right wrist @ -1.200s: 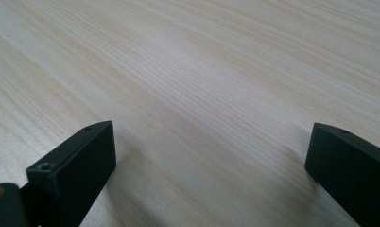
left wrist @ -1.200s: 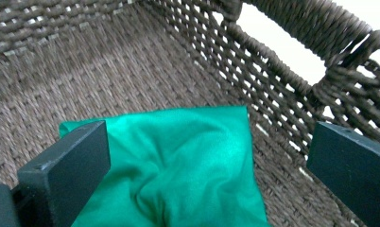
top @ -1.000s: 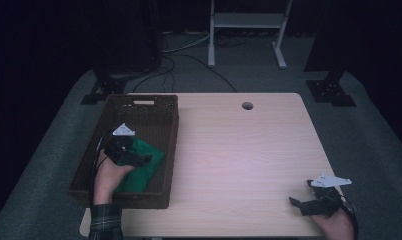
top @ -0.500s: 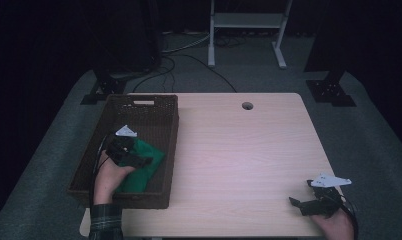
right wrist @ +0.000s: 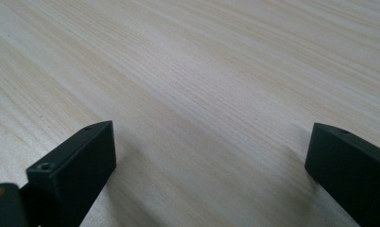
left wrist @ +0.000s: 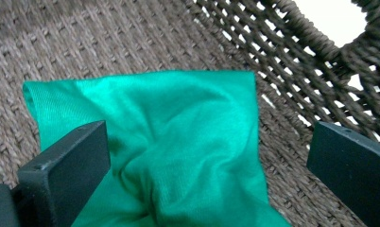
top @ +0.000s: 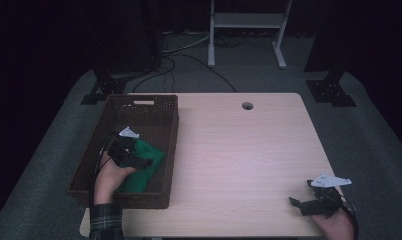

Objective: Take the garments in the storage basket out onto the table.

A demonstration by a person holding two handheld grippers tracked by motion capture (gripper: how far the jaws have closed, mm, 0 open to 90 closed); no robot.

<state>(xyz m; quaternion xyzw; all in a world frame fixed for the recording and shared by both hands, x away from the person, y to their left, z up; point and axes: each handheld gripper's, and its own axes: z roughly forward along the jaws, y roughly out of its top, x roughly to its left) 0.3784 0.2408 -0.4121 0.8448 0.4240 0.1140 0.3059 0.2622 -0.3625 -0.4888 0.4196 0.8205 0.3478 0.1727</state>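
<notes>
Green cloth (left wrist: 178, 142) crumpled on floor of wicker basket (top: 154, 107), left side of desk (top: 239, 150).
Left claw (left wrist: 207, 161) spread wide just above cloth, gripping nothing. Right claw (right wrist: 211, 165) wide too, low over bare desk, near right corner.

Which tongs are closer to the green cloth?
Left. The left tongs hang open right over the cloth in the basket; the right tongs are across the table.
</notes>
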